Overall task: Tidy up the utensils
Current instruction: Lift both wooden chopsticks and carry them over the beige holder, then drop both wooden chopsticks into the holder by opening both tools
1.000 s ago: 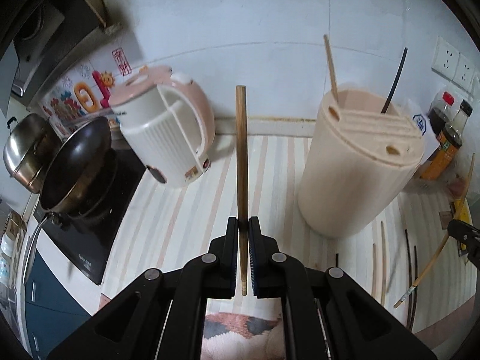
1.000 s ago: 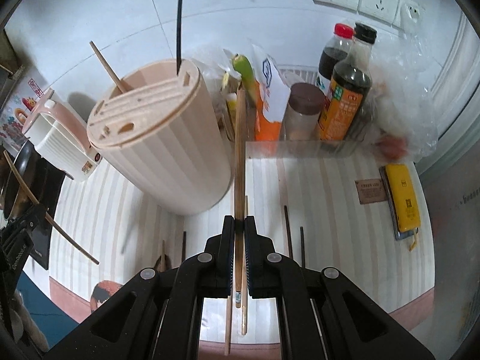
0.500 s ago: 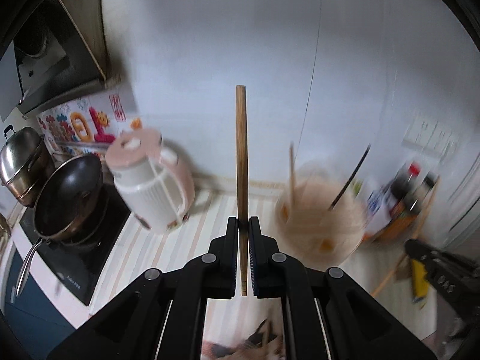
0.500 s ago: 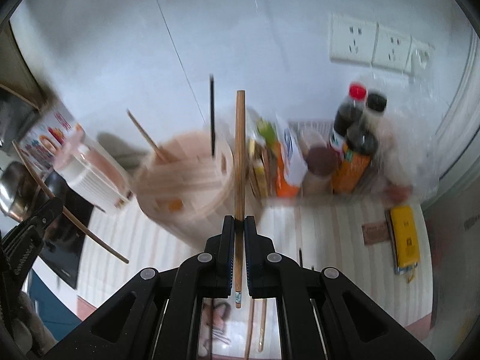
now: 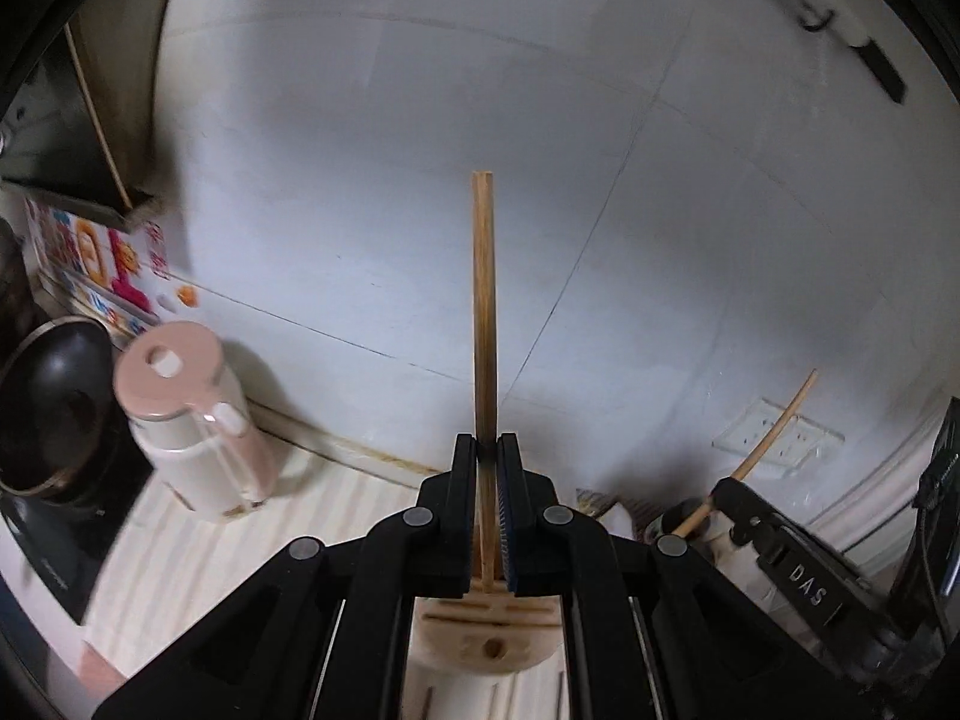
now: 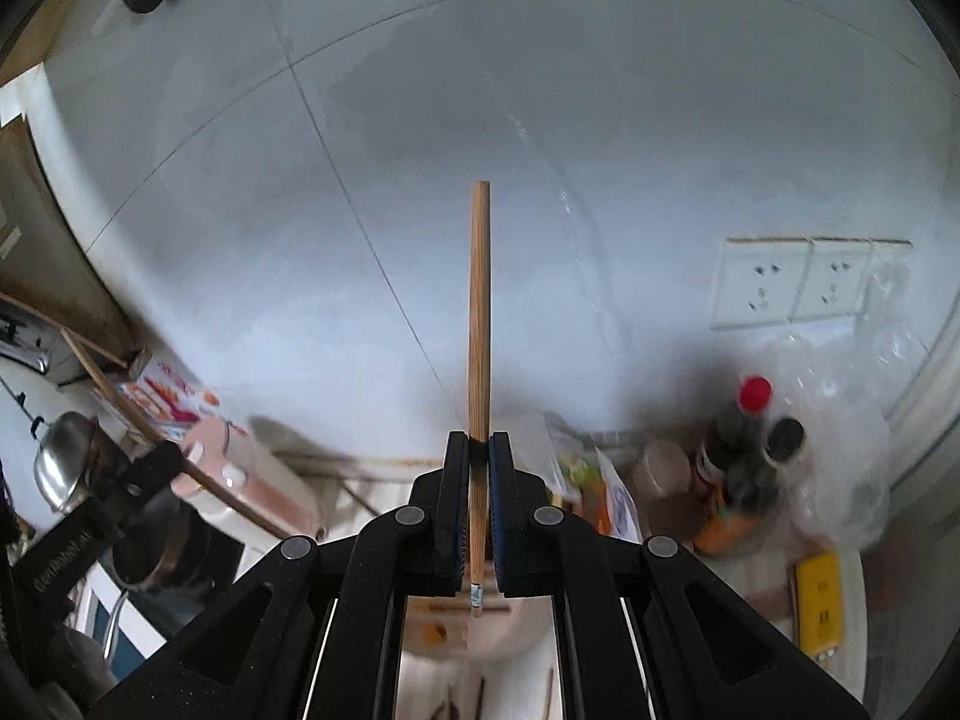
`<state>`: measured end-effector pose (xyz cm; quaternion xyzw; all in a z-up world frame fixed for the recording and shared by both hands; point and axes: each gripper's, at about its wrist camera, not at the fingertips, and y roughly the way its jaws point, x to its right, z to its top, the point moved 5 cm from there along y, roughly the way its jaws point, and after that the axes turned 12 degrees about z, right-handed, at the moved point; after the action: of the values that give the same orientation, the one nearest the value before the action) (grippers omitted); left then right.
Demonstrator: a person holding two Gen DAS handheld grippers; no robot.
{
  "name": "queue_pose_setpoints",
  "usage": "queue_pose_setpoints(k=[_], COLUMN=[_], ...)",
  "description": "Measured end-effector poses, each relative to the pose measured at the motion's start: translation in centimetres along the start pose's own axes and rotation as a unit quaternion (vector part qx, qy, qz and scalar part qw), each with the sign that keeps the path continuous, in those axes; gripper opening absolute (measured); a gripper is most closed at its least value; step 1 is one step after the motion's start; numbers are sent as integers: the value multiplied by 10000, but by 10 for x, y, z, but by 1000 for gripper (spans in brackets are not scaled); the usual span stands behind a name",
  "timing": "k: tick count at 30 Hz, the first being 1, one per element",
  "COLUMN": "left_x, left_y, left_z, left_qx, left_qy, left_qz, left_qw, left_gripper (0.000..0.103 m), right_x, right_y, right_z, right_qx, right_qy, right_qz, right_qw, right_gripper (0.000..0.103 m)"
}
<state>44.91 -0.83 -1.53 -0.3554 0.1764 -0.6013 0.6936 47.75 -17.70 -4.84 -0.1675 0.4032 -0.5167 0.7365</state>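
Two black hand-held grippers are raised above a pale striped kitchen counter [image 5: 198,546], each clamped tight on one wooden chopstick, in front of a white tiled wall.

The left gripper [image 5: 487,450] has its two flat, ridged pads pressed together on a square-ended, straw-coloured wooden chopstick [image 5: 483,312]. The stick runs straight up out of the jaws, and its thin lower tip pokes out just above the utensil holder [image 5: 486,636]. That holder is a round, cream plastic tub with a flat lid cut with several narrow slots and one small round hole; it sits directly under this gripper on the counter.

The right gripper [image 6: 478,450] is likewise squeezed shut on a second wooden chopstick [image 6: 479,312], this one round-ended, with fine grain lines and a small pale band near its lower tip. The same holder shows blurred beneath it.

Loose thin sticks lie on the counter beside the holder, their number too blurred to count.

To the left stands one pink and white electric kettle [image 5: 192,414], smooth and rounded, next to one dark wok [image 5: 54,414] on a black hob. To the right are two dark sauce bottles [image 6: 750,450], one with a red cap and one with a black, a crinkled clear plastic bag and three white wall sockets [image 6: 798,282]
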Motion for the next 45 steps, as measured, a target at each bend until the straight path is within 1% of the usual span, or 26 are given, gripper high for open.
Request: queue_pose_setpoints(k=[4,9,12,15,18,21,22,24,26,28,30,31,32,33,34,36,38,39,40,41,45], left_x=[0,-1,1,0,4,4,3,4,3,-2,-7,-10,-14,-18,-21,-27,-30,-31,-34,-35,-45], left_y=[36,68,80,91,95,90,85,71,59,41,31,28,25,21,17,14,13,15,17,19,40], left_z=[-1,-10,-17,-26,-32,-33,-32,-28,-23,-19,-20,-21,-23,-26,-31,-41,-55,-61,-72,-79,-122], left_qx=[-169,-410,-545,-730,-935,-1074,-1082,-960,-768,-472,-322,-296,-242,-154,-73,-14,-15,-47,-114,-180,-606], left_qy=[-189,-111,15,111,264,240,226,356,438,523,643,694,722,738,791,925,1064,1122,1192,1239,1546], left_qz=[28,228,326,375,317,280,292,403,488,609,747,806,871,909,996,1208,1249,1274,1296,1290,1478], left_qw=[9997,9988,9980,9966,9948,9935,9934,9939,9949,9957,9946,9939,9933,9930,9918,9884,9864,9855,9843,9837,9750], left_gripper=[4,4,4,4,5,7,10,24,62,75,77,87,100,103,103,103,103,103,103,103,103], right_x=[6,18,22,25,26,28,30,33,37,41,44,46,48,49,52,56,61,63,66,68,80], right_y=[26,55,68,80,88,97,98,94,85,73,59,51,45,37,28,15,3,-1,-5,-6,-1], right_z=[7,7,5,-1,-8,-16,-18,-21,-22,-23,-25,-28,-30,-33,-39,-47,-58,-66,-75,-84,-124], right_qx=[15,4,-51,-184,-333,-665,-748,-816,-759,-703,-632,-602,-567,-527,-498,-449,-401,-385,-402,-436,-761], right_qy=[145,312,297,264,218,285,334,430,493,574,607,607,617,632,637,703,723,716,716,715,783], right_qz=[65,58,37,-7,-50,55,82,123,77,42,27,-53,-107,-163,-277,-369,-445,-499,-562,-621,-796], right_qw=[9999,9995,9995,9995,9992,9974,9966,9957,9959,9959,9961,9963,9964,9965,9963,9958,9956,9954,9950,9946,9908], right_gripper=[7,7,7,7,7,7,8,15,33,38,40,46,52,54,58,63,78,81,88,91,91])
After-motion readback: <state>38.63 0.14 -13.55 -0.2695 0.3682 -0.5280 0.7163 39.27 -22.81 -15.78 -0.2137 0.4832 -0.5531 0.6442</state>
